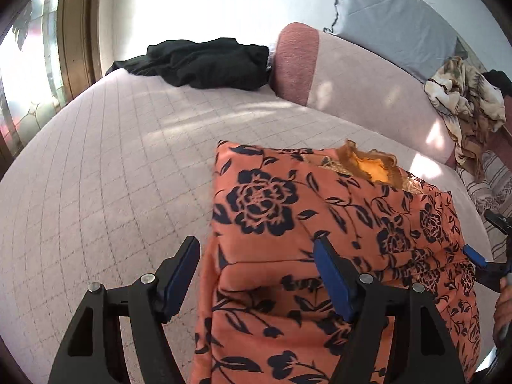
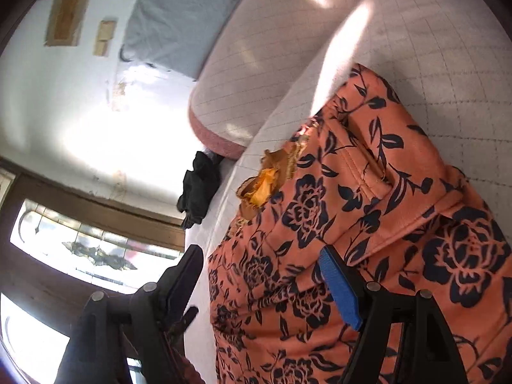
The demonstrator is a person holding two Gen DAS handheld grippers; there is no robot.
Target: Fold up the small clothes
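**Grippers apart over folded dress**

The orange floral dress (image 1: 320, 224) lies folded on the quilted bed (image 1: 112, 160). The left gripper (image 1: 256, 275) straddles the dress's left edge, jaws apart, gripping nothing. The right gripper (image 2: 262, 284) stands over the dress's other edge, jaws apart and empty. Black clothes (image 1: 204, 64) lie well beyond the dress.

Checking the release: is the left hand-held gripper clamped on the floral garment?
No, the left hand-held gripper stands open over the floral garment.

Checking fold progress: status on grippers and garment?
Left gripper open, right gripper open. Orange floral garment folded on bed, unheld. Nothing in the way.
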